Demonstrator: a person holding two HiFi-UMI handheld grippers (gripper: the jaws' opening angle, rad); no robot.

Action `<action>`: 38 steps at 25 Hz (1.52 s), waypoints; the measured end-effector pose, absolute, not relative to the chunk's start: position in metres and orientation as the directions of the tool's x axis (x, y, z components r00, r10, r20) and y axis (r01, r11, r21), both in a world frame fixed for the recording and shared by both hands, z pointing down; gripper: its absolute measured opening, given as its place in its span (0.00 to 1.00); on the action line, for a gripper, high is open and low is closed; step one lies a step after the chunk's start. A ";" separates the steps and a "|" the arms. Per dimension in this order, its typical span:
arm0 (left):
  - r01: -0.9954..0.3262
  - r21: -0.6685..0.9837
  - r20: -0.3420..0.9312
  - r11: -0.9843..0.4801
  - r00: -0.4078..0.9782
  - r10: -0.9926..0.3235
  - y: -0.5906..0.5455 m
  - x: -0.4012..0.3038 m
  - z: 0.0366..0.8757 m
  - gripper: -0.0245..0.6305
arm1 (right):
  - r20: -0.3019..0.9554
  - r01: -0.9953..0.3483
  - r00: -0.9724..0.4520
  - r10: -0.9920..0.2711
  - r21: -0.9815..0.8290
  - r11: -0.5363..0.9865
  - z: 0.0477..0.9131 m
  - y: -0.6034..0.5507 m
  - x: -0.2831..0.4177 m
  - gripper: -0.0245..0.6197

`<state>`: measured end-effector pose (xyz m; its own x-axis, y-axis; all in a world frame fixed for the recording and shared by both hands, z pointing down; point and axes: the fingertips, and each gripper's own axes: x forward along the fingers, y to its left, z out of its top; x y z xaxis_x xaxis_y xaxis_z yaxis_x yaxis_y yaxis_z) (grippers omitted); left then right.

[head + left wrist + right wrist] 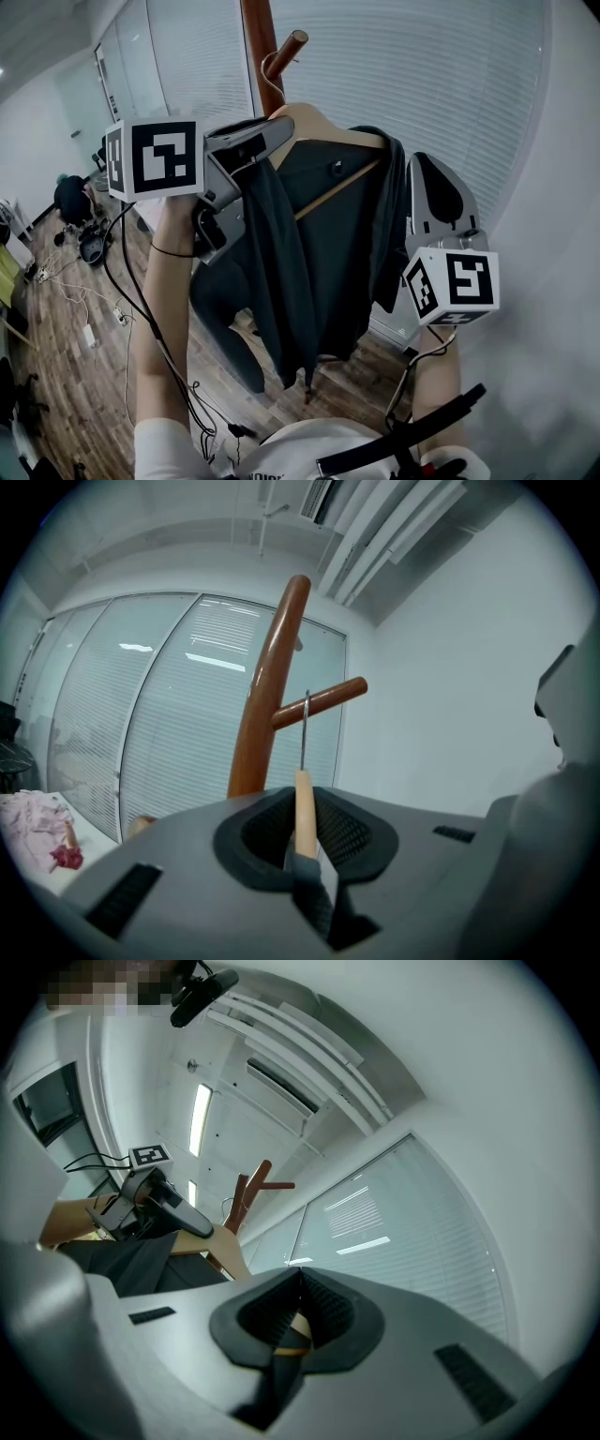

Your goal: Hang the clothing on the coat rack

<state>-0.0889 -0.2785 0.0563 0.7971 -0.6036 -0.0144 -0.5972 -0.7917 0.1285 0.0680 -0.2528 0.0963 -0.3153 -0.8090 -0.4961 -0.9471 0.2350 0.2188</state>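
1. Left gripper (267,139) is up high, its 2 jaws clamped tight on the neck of the wooden hanger (302,803), with no gap showing.
2. Straight above those jaws the hanger's metal hook (305,728) rises to the coat rack (265,696) and crosses its angled peg (323,700). Whether the hook actually rests on the peg, can't tell from here.
3. Below and to the right of the left jaws, the dark shirt (314,253) drapes off the hanger. Its front is open and its sleeves dangle down above the wooden floor (75,375).
4. Over to the right gripper (298,1316): its 2 jaws are closed on the hanger's right end. Pale wood and a fold of the dark fabric are pinched together between them.
5. From the right jaws, the left gripper sits ahead and to the left, with the coat rack just beyond it. The window blinds (422,66) fill the background behind both jaws.
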 end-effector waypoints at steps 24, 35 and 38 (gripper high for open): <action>-0.666 0.100 0.039 -0.739 0.745 -0.666 -0.288 -0.095 0.065 0.14 | -0.493 -0.942 -0.333 -0.804 0.220 0.255 0.098 -0.257 0.061 0.07; -0.710 0.073 0.053 -0.700 0.704 -0.708 -0.290 -0.100 0.066 0.14 | -0.488 -0.935 -0.351 -0.799 0.220 0.277 0.097 -0.258 0.053 0.07; -0.717 0.065 0.052 -0.694 0.697 -0.715 -0.289 -0.100 0.065 0.14 | -0.487 -0.934 -0.355 -0.798 0.222 0.280 0.097 -0.256 0.052 0.07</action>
